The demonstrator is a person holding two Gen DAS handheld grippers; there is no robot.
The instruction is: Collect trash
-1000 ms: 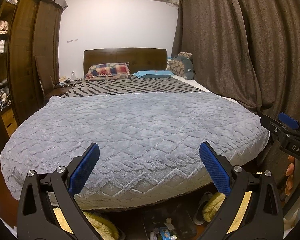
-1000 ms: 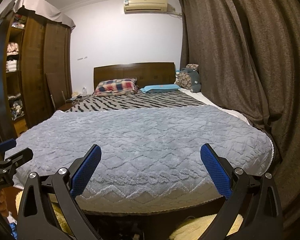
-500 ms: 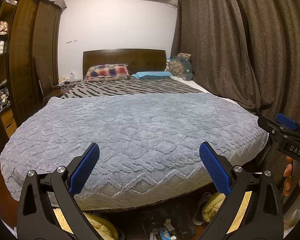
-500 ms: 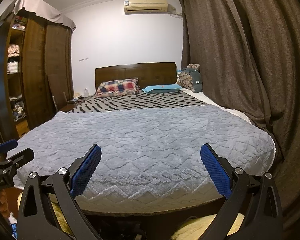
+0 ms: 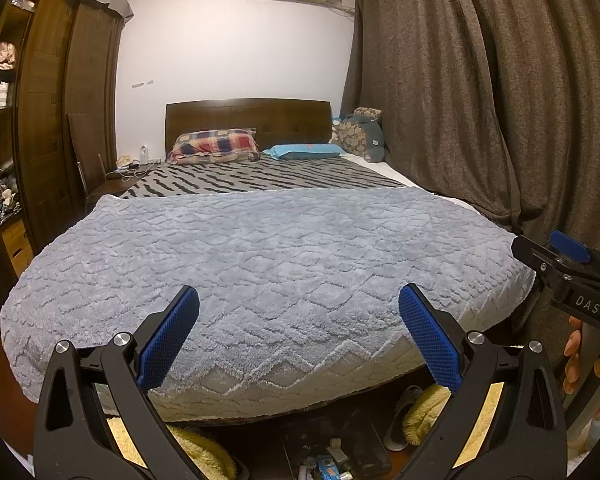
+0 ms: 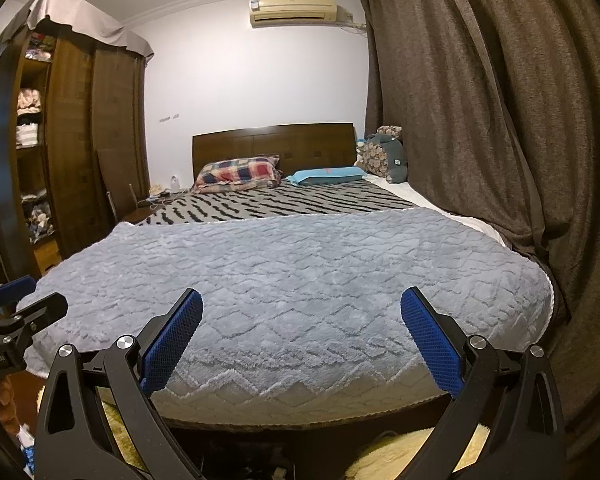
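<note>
while both the left claw (image 5: 299,334) and right claw (image 6: 301,336) hang spread and empty above the bed (image 5: 268,264), reaching blindly for the litter (image 5: 332,466) below its foot risks snagging slippers (image 5: 400,420).

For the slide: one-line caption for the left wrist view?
Open left gripper faces a bed under a grey blanket; small litter on the floor at its foot, right gripper at frame edge.

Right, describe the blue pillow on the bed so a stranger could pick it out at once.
Start at the dark wooden headboard at the far end of the bed. Two pillows lie below it on the zebra-striped cover: the blue pillow is the one nearer the curtains. It is flat and plain light blue, unlike the puffy red-and-blue plaid pillow beside it.
</note>
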